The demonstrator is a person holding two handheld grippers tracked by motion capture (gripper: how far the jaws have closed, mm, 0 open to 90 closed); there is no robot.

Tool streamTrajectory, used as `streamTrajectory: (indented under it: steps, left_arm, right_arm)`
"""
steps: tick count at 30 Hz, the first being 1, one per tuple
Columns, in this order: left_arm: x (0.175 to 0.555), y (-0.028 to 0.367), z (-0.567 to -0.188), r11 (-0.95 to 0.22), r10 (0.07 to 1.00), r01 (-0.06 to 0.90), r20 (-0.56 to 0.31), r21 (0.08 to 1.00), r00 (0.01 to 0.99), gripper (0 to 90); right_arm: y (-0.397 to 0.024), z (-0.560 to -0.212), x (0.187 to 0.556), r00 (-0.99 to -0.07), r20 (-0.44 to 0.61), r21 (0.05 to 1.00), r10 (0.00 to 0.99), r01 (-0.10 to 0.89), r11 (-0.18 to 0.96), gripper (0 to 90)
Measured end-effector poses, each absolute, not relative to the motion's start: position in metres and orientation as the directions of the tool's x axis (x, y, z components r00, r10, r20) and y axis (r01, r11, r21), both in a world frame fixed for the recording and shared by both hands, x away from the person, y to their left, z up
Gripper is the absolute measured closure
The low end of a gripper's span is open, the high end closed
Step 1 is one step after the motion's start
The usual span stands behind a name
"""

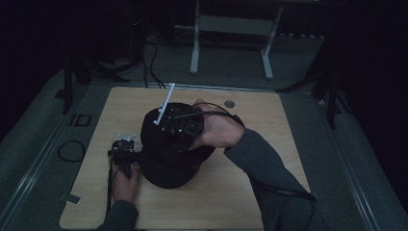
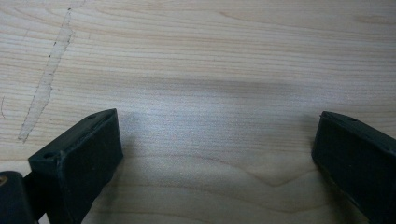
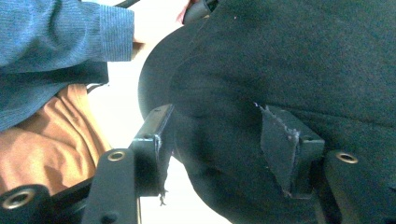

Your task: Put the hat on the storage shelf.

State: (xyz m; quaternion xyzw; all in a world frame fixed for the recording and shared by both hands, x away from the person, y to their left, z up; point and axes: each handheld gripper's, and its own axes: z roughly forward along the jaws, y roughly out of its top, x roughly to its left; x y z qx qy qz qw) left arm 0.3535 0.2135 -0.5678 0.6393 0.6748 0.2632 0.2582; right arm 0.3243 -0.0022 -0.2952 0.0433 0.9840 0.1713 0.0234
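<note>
Landmark: I take the black round-crowned fabric hat (image 1: pixel 168 163) as my reference; it lies near the middle of the pale wooden tabletop (image 1: pixel 250 192), a little toward my left.

Right gripper: I have my right gripper (image 1: pixel 180 126) on top of the hat's crown, on its far side, with my right hand (image 1: pixel 216 131) just to the right of it.

Right jaws: In the right gripper view I see the jaws standing well apart with the hat's dark fabric (image 3: pixel 299 60) bulging up between them. The pads do not press on it, so I hold nothing here.

Hat relative to right tool: The crown lies directly under and between the jaws; its brim edge curves away past the left jaw in that view.

Left gripper: My left gripper (image 1: pixel 124 155) sits at the hat's left edge, just beside the brim, low on the tabletop, with my left hand (image 1: pixel 126 185) behind it on the near side.

Left jaws: In the left gripper view they stand wide apart over bare wood grain (image 2: pixel 210 70), with nothing between them.

Hat relative to left tool: From the high view the hat is just to the right of this gripper; I cannot tell whether they touch.
</note>
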Motion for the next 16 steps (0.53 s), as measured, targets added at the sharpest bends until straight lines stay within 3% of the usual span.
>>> streamTrajectory:
  steps: [16]
  left_arm:
    - [0.353, 0.214, -0.568, 0.044, 0.999, 0.728, -0.013, 0.684, -0.049, 1.2]
  right_arm:
    - [-0.024, -0.291, 0.328, -0.992, -0.025, 0.347, 0.121, 0.105, 0.932, 44.7]
